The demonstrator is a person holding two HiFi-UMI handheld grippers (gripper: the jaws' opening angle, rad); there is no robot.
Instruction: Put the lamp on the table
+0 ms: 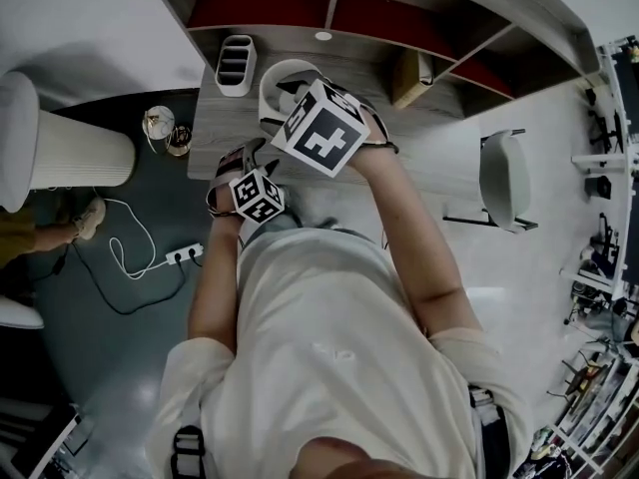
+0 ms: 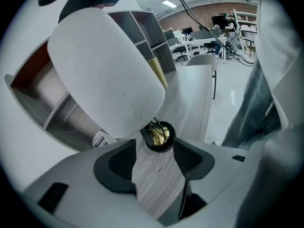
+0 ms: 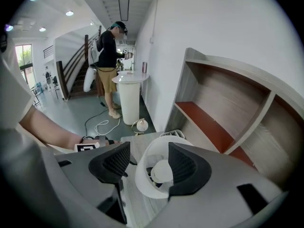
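On the bench (image 1: 210,128) the lamp (image 1: 280,76) already stands, left gripper (image 2: 154,160) and right gripper (image 3: 149,165) both gaping, so only withdrawing seems left.

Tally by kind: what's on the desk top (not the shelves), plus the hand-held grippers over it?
Lamp: 1
Slotted holder: 1
Hand-held grippers: 2, the left hand-held gripper and the right hand-held gripper
Total: 4
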